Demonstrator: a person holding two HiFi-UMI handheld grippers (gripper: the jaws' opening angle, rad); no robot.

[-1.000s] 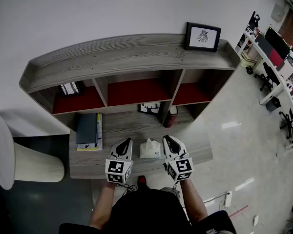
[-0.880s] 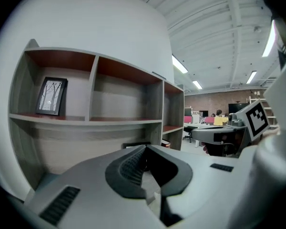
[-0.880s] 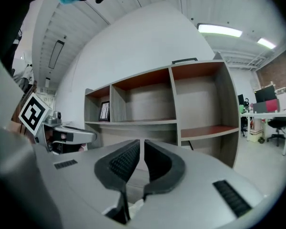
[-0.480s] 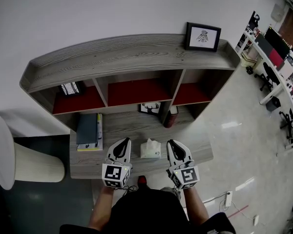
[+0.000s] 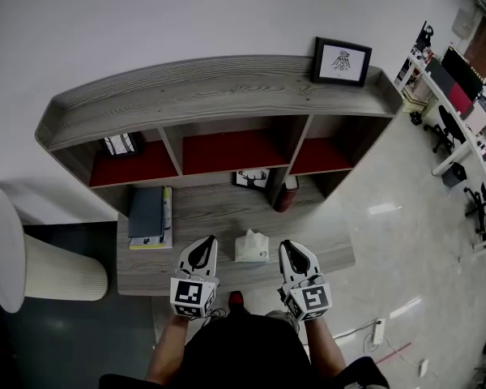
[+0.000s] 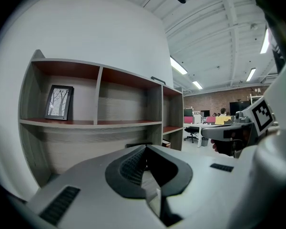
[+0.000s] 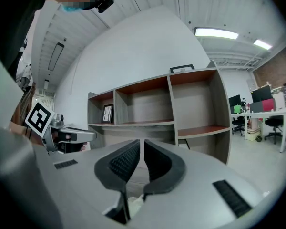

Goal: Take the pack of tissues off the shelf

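**While the tissues rest on the board, both tongs hang shut**

The white pack of tissues point(image 5: 251, 246) lies on the lower board point(image 5: 219, 209) of the grey wooden shelf unit point(image 5: 219, 96). It sits between the left gripper point(image 5: 204, 243) and the right gripper point(image 5: 287, 246), both closed and empty. This fits a pack awaiting pickup or one just set down. Since a second ago, both grippers drew back toward the person; the pack stayed.

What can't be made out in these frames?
- Pack of tissues: seen in the head view only; in the gripper views the left tool and right tool bodies fill the lower frame.
- Dark red object by a shelf divider: too small in the head view to identify.
- Framed picture on top: drawing too small.
- Books: titles too small.
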